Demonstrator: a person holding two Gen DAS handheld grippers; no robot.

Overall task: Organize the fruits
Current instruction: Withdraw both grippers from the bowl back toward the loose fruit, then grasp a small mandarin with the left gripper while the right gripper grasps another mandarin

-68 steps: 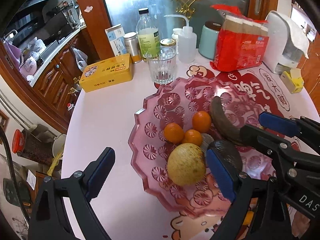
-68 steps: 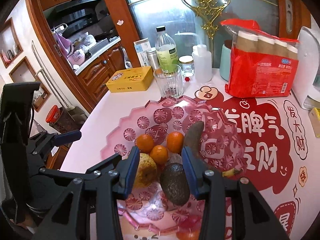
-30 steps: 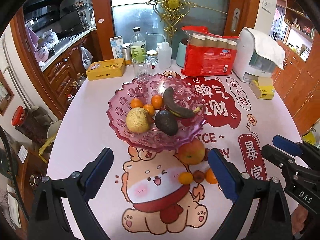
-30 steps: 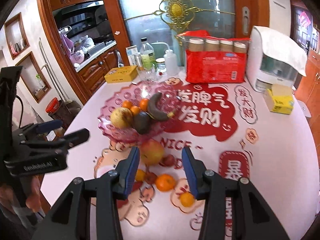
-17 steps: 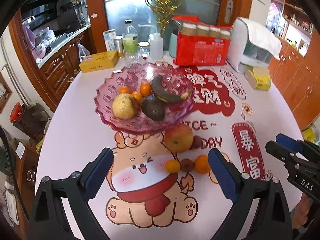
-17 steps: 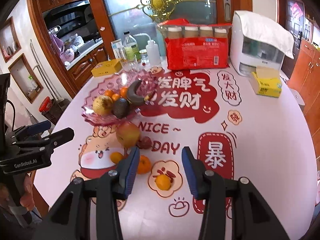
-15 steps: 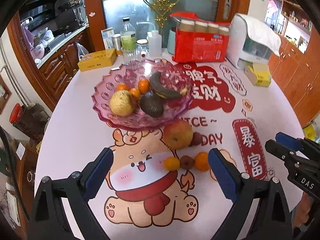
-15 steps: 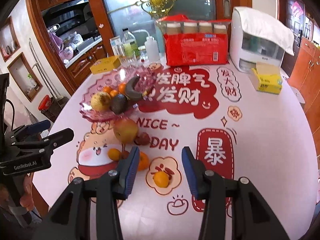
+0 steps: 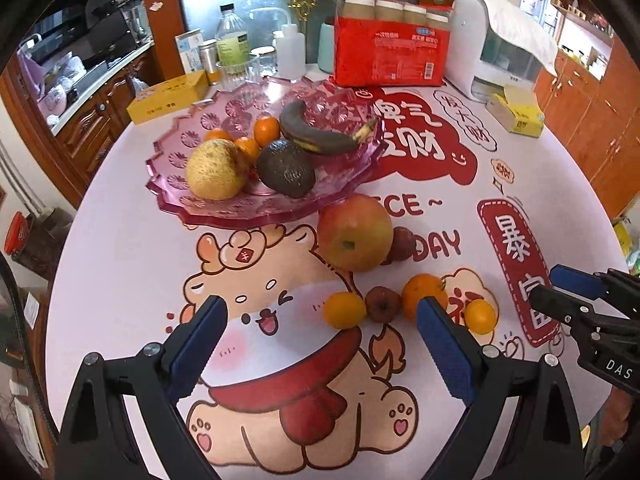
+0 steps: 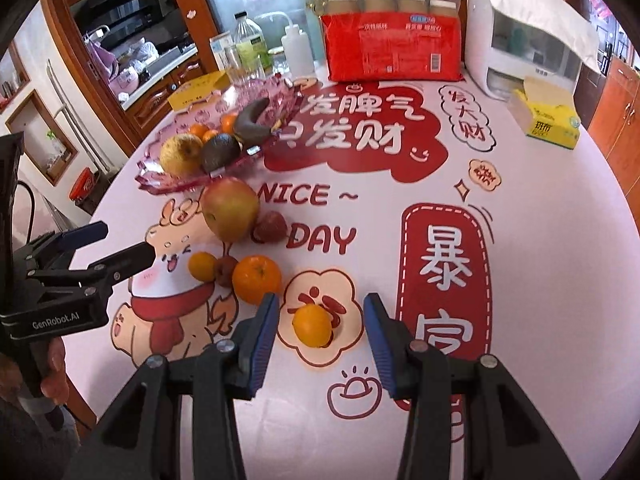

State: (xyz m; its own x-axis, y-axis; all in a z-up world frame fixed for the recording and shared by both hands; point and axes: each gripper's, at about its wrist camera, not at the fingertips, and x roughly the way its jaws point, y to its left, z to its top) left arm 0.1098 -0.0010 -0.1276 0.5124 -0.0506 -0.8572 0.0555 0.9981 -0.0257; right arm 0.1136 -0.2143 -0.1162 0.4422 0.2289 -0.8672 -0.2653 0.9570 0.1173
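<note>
Fruits: six in dish [image 9: 172, 196], six on table [image 9: 120, 240]; both hand-held grippers [image 10: 320, 326] apart, empty.

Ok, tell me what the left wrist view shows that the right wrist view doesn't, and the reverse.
Only the left wrist view: the right claw from the side, and the cartoon dog's paws.

Only the right wrist view: the left claw from the side, and the printed ingot on the tablecloth.

Both: pink fruit dish, apple, loose oranges, red pack of cups, yellow tissue box.
</note>
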